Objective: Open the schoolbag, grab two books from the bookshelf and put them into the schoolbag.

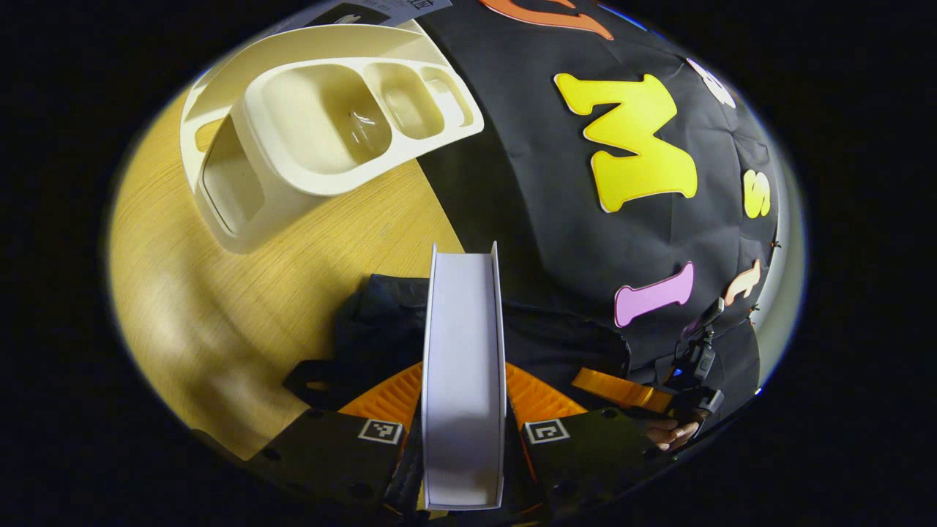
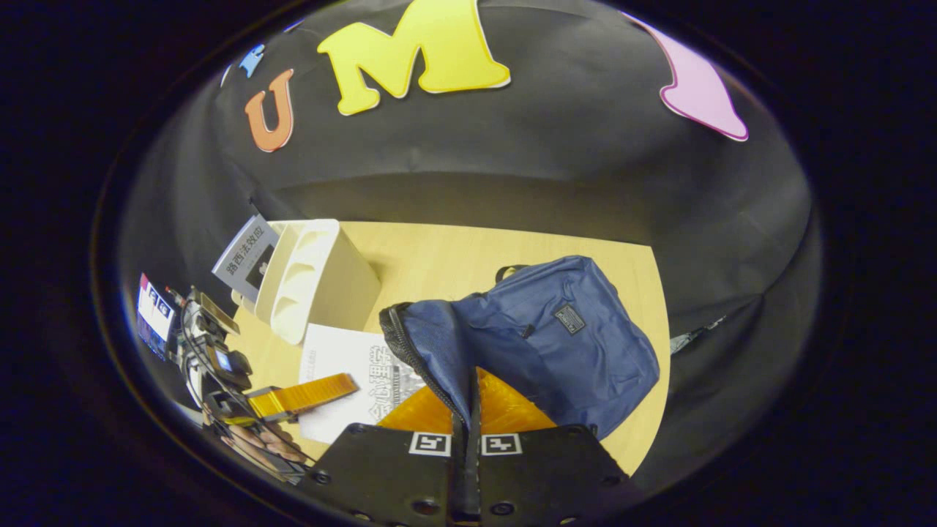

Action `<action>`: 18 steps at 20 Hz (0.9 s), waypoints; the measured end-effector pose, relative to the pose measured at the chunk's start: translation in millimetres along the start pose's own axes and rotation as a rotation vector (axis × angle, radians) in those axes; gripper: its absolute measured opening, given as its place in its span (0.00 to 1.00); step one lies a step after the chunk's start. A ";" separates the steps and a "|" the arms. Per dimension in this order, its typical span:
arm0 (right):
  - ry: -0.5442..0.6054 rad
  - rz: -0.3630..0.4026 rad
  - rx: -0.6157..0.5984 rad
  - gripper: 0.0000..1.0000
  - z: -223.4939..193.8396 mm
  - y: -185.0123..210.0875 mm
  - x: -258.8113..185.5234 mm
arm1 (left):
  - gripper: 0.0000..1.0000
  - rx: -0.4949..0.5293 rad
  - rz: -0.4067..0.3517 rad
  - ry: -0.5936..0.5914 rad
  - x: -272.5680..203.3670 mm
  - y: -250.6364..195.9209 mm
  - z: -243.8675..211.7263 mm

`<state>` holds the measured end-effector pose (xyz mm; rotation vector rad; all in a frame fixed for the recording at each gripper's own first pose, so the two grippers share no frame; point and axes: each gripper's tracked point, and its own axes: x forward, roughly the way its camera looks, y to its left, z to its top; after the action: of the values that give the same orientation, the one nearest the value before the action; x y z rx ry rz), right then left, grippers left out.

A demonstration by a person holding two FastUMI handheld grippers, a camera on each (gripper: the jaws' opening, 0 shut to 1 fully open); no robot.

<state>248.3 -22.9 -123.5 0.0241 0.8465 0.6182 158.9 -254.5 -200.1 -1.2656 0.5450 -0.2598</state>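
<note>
I hold a claw in each hand over a pale wooden table (image 1: 219, 293) inside a booth walled with black cloth (image 1: 556, 219). In the left gripper view, my left claw (image 1: 463, 410) is closed on a white book (image 1: 463, 351), both fingers pressing its covers from either side, the book standing edge-on between them so that I look along its page edges. Just under and beyond the book lies the dark fabric of the schoolbag (image 1: 381, 322). Farther back on the table, toward the upper left, sits a cream plastic bookshelf (image 1: 322, 139) with rounded compartments, and the corner of another book (image 1: 381, 11) pokes out behind it. At the lower right I see my other claw (image 1: 622, 391) farther off, with a hand (image 1: 673, 433) behind it. In the right gripper view, my right claw (image 2: 468, 432) is pinched nearly closed on the edge of the schoolbag's (image 2: 556, 344) opening, with the zipper rim between the fingers. The blue bag lies on the table (image 2: 439, 263) with its mouth turned toward me. To its left the white book (image 2: 351, 380) hangs partly over the mouth, gripped by the left claw (image 2: 307, 395). Beyond it stands the cream bookshelf (image 2: 315, 285), with a second book (image 2: 245, 256) leaning against its far side
</note>
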 end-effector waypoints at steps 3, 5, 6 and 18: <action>0.005 0.033 -0.052 0.00 3.4 0.2 -3.1 | 0.47 -0.022 -0.026 -0.037 29.5 -7.7 -16.6; 0.009 0.043 -0.071 0.00 4.6 -0.8 -5.3 | 0.46 -0.036 -0.026 -0.050 53.4 -7.3 -30.6; 0.008 0.049 -0.076 0.01 6.8 -0.6 -6.4 | 0.47 -0.051 -0.031 -0.052 63.1 -7.1 -35.6; 0.006 0.091 -0.110 0.00 14.4 0.6 -16.0 | 0.46 -0.178 -0.179 -0.031 169.4 -6.5 -71.5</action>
<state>250.2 -27.6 -102.6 -0.0395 0.8193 0.7504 265.5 -396.1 -249.4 -1.4924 0.4351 -0.3464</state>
